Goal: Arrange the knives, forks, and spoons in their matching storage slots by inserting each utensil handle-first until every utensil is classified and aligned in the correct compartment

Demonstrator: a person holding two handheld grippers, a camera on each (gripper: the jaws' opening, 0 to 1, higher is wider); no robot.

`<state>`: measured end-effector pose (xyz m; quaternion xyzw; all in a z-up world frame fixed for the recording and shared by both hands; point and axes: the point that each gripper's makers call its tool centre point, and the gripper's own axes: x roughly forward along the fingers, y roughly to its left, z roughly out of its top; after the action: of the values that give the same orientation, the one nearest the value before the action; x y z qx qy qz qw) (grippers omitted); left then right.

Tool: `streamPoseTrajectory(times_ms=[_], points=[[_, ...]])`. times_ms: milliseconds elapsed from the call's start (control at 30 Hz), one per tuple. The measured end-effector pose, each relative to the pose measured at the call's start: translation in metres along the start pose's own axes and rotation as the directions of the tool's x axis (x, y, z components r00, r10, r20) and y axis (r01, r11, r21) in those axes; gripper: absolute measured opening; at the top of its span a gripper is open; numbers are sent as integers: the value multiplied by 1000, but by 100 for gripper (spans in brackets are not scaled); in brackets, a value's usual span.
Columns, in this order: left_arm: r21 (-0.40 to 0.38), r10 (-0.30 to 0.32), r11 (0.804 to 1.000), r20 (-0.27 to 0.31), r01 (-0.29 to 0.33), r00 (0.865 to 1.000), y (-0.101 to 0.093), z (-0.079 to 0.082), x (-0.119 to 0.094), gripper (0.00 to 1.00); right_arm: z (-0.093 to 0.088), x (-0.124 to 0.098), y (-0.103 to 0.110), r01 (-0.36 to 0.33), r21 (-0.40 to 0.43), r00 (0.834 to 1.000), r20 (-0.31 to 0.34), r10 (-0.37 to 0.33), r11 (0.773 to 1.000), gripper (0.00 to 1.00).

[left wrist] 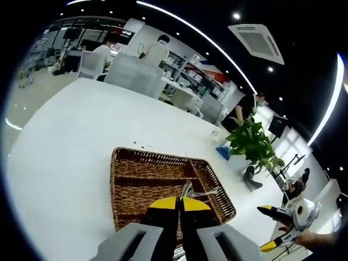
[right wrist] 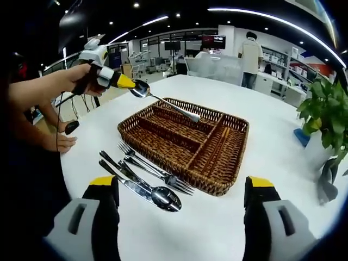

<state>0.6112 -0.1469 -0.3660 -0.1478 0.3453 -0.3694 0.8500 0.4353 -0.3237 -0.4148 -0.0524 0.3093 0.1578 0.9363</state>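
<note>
Spoon [right wrist: 163, 102] is clamped by its bowl in my left gripper [right wrist: 130, 83], handle angled down over the wicker tray [right wrist: 217, 185]. My right gripper [right wrist: 182, 187] stands wide open, holding nothing, above the forks [right wrist: 155, 168] and knives [right wrist: 122, 175] lying at the tray's near side on the table [right wrist: 272, 125].

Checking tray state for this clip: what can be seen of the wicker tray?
The wicker tray is a brown woven rectangular basket lying flat on the white table. Woven dividers split it into long side-by-side slots plus one crosswise section at an end. Its compartments look empty. The left gripper holds a spoon by its bowl, handle angled down over the tray. Forks, knives and another spoon lie on the table just beside its rim.
</note>
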Motion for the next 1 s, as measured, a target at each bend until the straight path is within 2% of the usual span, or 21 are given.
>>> streamPoseTrajectory(times_ms=[233, 467, 633, 733, 1000], points=[[-1, 39, 999, 2, -39, 999, 18, 19, 25, 0, 2, 2, 1, 0, 0, 1000, -3, 0, 1000, 98], [-11, 67, 998, -6, -67, 998, 34, 30, 52, 0, 5, 8, 0, -2, -10, 1000, -13, 2, 1000, 98], [-29, 112, 993, 5, -112, 994, 51, 38, 71, 0, 6, 13, -1, -2, -19, 1000, -25, 2, 1000, 97], [-64, 123, 990, -1, -123, 992, 60, 40, 81, 0, 4, 14, -3, -2, -16, 999, -35, 1, 1000, 97], [-73, 120, 990, -56, -124, 991, 69, 32, 105, 0, 2, 19, -9, 2, -5, 999, -48, -3, 1000, 96]])
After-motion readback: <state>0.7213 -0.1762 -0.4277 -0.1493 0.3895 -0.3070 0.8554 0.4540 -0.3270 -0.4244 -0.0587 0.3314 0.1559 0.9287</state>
